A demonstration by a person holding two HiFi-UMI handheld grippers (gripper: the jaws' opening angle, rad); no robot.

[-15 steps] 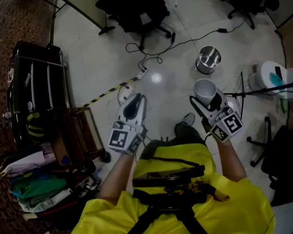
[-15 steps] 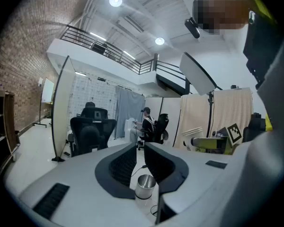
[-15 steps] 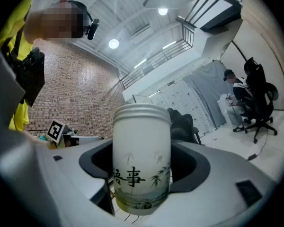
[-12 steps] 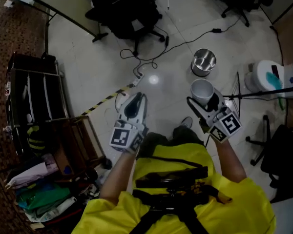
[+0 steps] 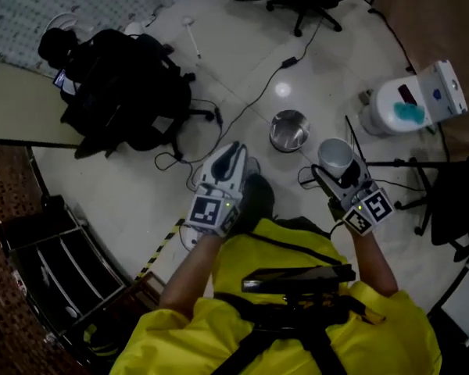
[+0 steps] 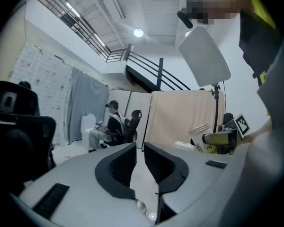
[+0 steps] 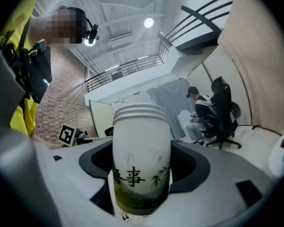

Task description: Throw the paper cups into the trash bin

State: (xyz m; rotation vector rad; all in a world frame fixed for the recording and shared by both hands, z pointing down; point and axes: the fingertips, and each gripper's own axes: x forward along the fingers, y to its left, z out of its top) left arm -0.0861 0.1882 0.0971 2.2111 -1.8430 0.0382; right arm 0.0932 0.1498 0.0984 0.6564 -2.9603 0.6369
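A stack of white paper cups (image 5: 335, 155) with a printed green design stands upright between the jaws of my right gripper (image 5: 338, 165), which is shut on it. In the right gripper view the paper cups (image 7: 141, 157) fill the middle, with both jaws pressed against their sides. The trash bin (image 5: 288, 130), a round shiny metal pail, stands on the pale floor just ahead and to the left of the cups. My left gripper (image 5: 234, 151) hovers left of the bin. The left gripper (image 6: 139, 149) has its jaws nearly touching, with nothing between them.
A black office chair (image 5: 121, 92) stands at the far left, with cables (image 5: 277, 65) trailing across the floor. A white appliance (image 5: 410, 104) and thin stand legs (image 5: 391, 162) are at the right. A dark rack (image 5: 51, 260) sits near left. A seated person (image 6: 111, 126) is far off.
The head view has swung and moved forward, so the metal bin now lies closer, just ahead of both grippers. The cups stay held in the right gripper; the left gripper stays shut.
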